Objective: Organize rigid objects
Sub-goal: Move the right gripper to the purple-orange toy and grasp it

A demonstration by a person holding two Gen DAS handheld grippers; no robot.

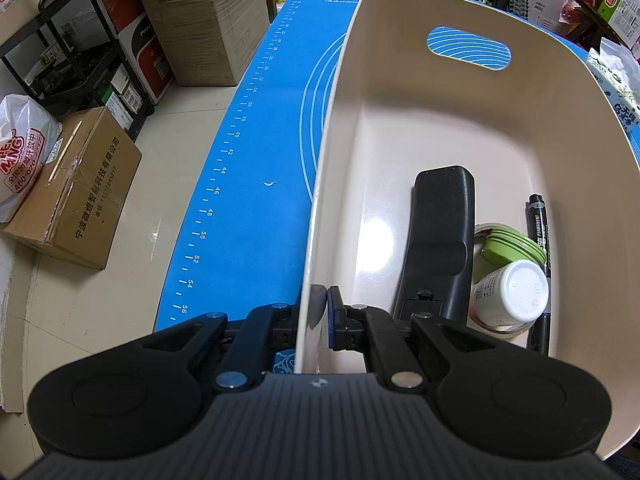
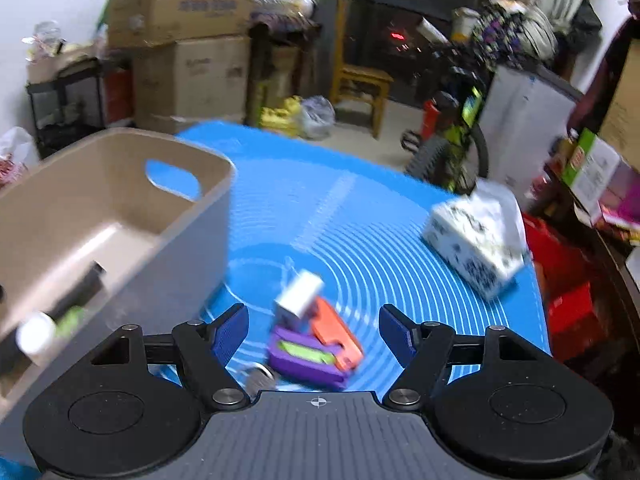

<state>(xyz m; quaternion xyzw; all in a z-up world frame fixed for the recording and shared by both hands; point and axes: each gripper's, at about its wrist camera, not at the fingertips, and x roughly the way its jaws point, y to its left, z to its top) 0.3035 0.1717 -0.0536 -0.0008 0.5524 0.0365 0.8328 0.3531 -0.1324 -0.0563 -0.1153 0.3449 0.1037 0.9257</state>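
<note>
So the blue silicone mat (image 2: pixel 360 216) covers the table, with the beige bin (image 1: pixel 520 128) sitting along its left edge. The left gripper (image 1: pixel 322 312) is clamped on the bin's near-left rim, looks like just steadying it. Already inside: a black remote (image 1: pixel 436 236), a permanent marker (image 1: pixel 538 232), a white bottle (image 1: pixel 508 294) and a green tin (image 1: pixel 514 246). The right gripper (image 2: pixel 314 334) hangs with jaws spread wide over a blurry pile near the mat's front edge: purple-and-green toy (image 2: pixel 304 358), orange piece (image 2: pixel 336 332), small white box (image 2: pixel 300 294). Guessing next is drop down, close on one, carry it left into the bin.
</note>
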